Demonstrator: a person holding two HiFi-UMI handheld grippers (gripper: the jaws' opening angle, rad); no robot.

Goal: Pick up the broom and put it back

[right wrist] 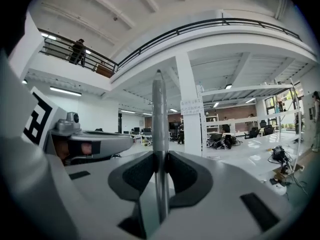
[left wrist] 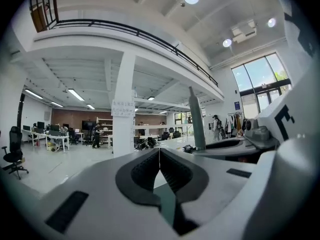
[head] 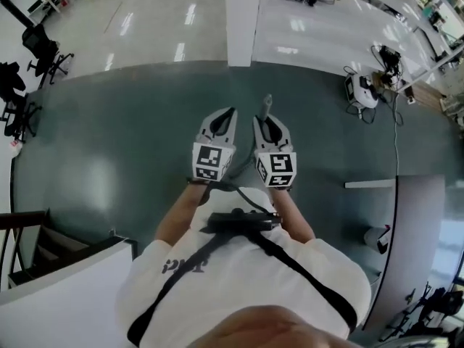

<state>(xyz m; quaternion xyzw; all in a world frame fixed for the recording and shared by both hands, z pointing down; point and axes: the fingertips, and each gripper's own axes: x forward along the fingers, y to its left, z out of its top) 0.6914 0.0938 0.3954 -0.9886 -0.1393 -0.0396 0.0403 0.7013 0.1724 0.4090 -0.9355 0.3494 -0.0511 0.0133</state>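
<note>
right tongs pinch the broom handle upright, left tongs shut on nothing

the setting is a big open hall. a dark grey-green floor [head: 109, 143] lies under the person, with glossy white floor beyond it. a white square pillar [head: 243, 20] rises straight ahead, and a balcony with a black railing [right wrist: 210, 26] curves overhead. black office chairs [head: 43, 49] stand at the far left edge of the head view, and a tangle of cables and gear [head: 366, 85] lies on the floor to the right.

the person's white shirt [head: 239, 281] fills the bottom of the head view, crossed by a black strap [head: 290, 259]. both forearms reach forward, close together.

the left tongs [head: 231, 111] point level towards the pillar. in the left gripper view the dark pads meet at their tips and nothing sits between them.

the right tongs [head: 262, 119] sit just beside the left, also level. their pads press from both sides on the broom handle [right wrist: 159, 114], a thin grey metal pole that stands upright and rises well above the jaws. in the head view only a short stub of it shows above the right tongs. no view shows the brush end.
</note>
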